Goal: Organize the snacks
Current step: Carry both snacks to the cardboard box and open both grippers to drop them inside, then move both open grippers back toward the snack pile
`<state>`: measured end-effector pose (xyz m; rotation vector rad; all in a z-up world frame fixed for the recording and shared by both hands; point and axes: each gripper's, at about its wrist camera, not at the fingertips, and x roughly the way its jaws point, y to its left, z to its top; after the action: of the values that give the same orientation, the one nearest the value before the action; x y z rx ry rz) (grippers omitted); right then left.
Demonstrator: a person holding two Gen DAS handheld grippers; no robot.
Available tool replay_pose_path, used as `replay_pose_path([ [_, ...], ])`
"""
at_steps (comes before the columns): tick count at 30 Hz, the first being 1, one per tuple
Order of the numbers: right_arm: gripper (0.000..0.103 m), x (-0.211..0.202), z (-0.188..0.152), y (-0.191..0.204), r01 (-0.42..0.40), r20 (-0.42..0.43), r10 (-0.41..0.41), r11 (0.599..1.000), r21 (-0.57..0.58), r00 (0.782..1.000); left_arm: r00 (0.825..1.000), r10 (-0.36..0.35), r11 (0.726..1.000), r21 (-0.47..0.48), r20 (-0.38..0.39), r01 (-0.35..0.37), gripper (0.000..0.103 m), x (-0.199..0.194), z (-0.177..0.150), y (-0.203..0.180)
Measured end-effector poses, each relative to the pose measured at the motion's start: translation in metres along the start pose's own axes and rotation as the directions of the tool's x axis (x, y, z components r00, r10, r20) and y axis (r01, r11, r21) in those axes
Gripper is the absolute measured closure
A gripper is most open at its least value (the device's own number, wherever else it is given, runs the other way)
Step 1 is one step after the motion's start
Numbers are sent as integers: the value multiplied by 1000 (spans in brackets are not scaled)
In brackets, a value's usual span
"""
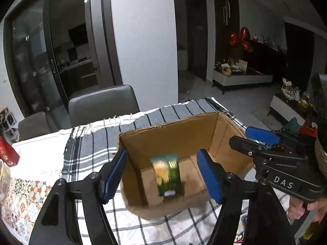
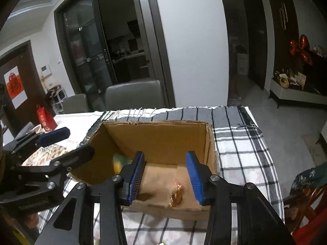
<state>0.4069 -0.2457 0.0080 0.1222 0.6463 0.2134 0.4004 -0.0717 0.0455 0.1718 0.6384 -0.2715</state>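
1. Snacks lie inside the brown cardboard box (image 1: 175,134): a blurry green packet (image 1: 166,173) and a small gold-wrapped candy (image 2: 176,194) on the box floor.
2. Box sits on a checked cloth (image 2: 241,143) that covers the tabletop (image 1: 40,153).
3. Left tongs (image 1: 163,175) are spread wide above the near edge of the box. The green packet shows between them, and the blue pads (image 1: 113,175) do not touch it.
4. Right tongs (image 2: 167,179) are spread too, with the candy low between them, not pinched.
5. A red packet (image 1: 7,152) stands far left on the tabletop.
6. Two grey chairs (image 2: 134,95) stand at the far side.
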Motion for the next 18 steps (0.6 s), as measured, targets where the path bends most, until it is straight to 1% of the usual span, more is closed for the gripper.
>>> replay_pose_path([
  [1, 59, -3, -2, 0, 5, 5, -5, 1000, -6, 1000, 1000, 7, 1000, 4, 7, -7, 32, -3, -1, 1],
  [3, 59, -11, -7, 4, 20, 11, -19, 999, -27, 1000, 999, 24, 1000, 10, 21, -25, 26, -13, -6, -1],
  [12, 59, -59, -31, 22, -2, 49, 5, 998, -60, 999, 994, 51, 998, 32, 99, -54, 23, -71, -30, -8],
  [13, 58, -65, -33, 25, -8, 52, 11, 998, -63, 999, 993, 48, 998, 32, 106, -52, 23, -77, -33, -9],
  [14, 54, -70, -36, 27, -11, 54, 14, 998, -64, 998, 992, 45, 998, 30, 114, -49, 23, -83, -36, -9],
  [15, 52, -76, -39, 29, -11, 59, 14, 998, -64, 998, 992, 40, 999, 30, 119, -43, 23, -87, -38, -9],
  [18, 52, -92, -47, 36, -30, 72, 35, 997, -75, 997, 990, 37, 998, 40, 136, -43, 23, -104, -48, -12],
])
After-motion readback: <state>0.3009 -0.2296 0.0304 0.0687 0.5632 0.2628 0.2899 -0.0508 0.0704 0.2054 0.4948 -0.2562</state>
